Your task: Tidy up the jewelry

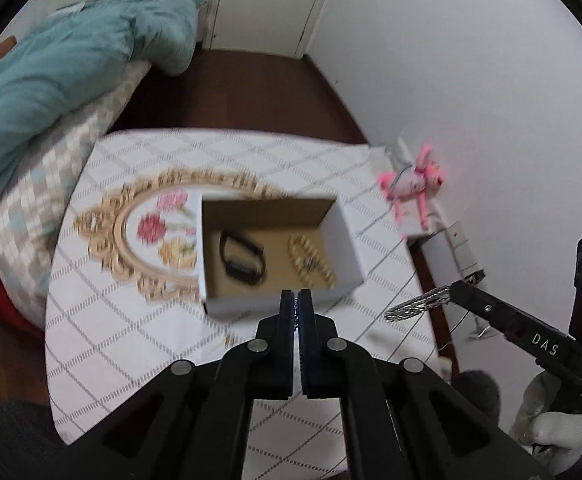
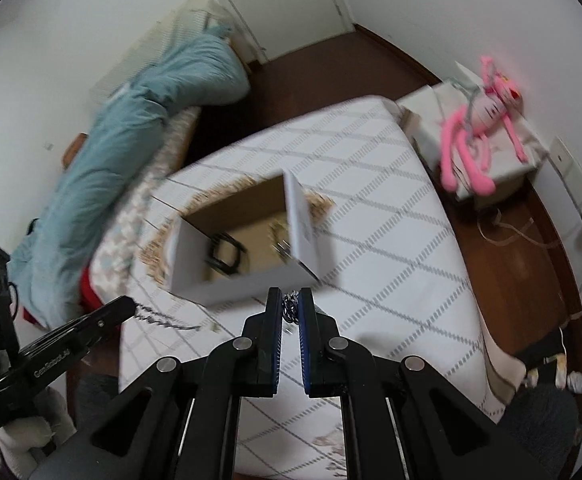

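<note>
In the cardboard box [image 1: 279,248], mid-table, lie a black band [image 1: 241,258] and gold bracelet [image 1: 311,258]. Both claws, left gripper [image 1: 296,300] and right gripper [image 2: 290,304], apparently pinch one silver chain [image 2: 289,307], not yet boxed.

Shiny metal chain [image 2: 289,307], matt cardboard box [image 1: 275,216], seemingly woven cloth tablecloth [image 1: 139,344].

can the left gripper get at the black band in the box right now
Probably yes: the box is open-topped and the black band lies uncovered just below the left gripper, though it is shut and must open first.
</note>
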`<action>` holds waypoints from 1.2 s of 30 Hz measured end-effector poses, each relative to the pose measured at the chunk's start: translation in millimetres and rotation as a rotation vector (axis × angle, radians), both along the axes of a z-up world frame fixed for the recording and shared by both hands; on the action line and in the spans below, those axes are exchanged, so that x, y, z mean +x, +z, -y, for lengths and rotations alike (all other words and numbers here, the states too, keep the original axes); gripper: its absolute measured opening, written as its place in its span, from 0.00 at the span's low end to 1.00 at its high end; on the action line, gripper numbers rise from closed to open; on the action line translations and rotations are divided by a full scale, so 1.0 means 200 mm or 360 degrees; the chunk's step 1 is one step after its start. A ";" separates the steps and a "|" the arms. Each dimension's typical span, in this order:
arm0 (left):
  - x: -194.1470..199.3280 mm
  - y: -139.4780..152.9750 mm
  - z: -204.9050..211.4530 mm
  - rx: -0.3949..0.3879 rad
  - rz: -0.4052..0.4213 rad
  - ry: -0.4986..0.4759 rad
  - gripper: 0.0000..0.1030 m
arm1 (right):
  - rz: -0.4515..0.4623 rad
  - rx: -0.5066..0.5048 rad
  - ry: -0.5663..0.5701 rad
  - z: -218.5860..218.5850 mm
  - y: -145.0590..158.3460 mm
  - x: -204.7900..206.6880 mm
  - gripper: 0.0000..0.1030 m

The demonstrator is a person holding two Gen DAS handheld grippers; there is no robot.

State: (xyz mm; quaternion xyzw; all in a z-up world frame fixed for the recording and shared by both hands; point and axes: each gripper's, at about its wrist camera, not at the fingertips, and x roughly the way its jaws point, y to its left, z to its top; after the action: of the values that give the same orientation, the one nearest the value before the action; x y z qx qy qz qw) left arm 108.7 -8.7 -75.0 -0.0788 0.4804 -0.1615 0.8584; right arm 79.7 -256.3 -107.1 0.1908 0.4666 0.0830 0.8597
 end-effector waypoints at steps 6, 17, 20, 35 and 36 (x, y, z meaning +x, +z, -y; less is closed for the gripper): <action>0.22 0.11 0.01 0.0043 0.0062 -0.0029 0.00 | 0.0090 -0.0028 0.0101 -0.10 0.17 0.21 0.08; 0.64 -0.15 0.01 0.0062 -0.0222 -0.0042 0.00 | -0.0092 -0.0111 0.0166 -0.23 0.02 0.71 0.08; 0.72 -0.20 0.01 0.0111 -0.0283 -0.0010 0.02 | -0.0161 -0.0168 0.0205 -0.27 -0.06 0.81 0.08; 0.70 -0.34 -0.06 0.0403 -0.0268 0.0193 0.71 | -0.0340 -0.0437 0.0223 -0.30 -0.27 0.90 0.23; 0.68 -0.35 -0.07 0.0418 -0.0257 0.0207 0.73 | -0.0330 -0.0461 0.0211 -0.30 -0.27 0.88 0.30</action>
State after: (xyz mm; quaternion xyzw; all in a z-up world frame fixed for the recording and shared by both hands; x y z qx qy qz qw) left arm 244.1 5.0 -144.2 -0.0096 0.5588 -0.0345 0.8286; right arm 255.8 -196.1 -160.1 0.0413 0.5714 0.0514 0.8180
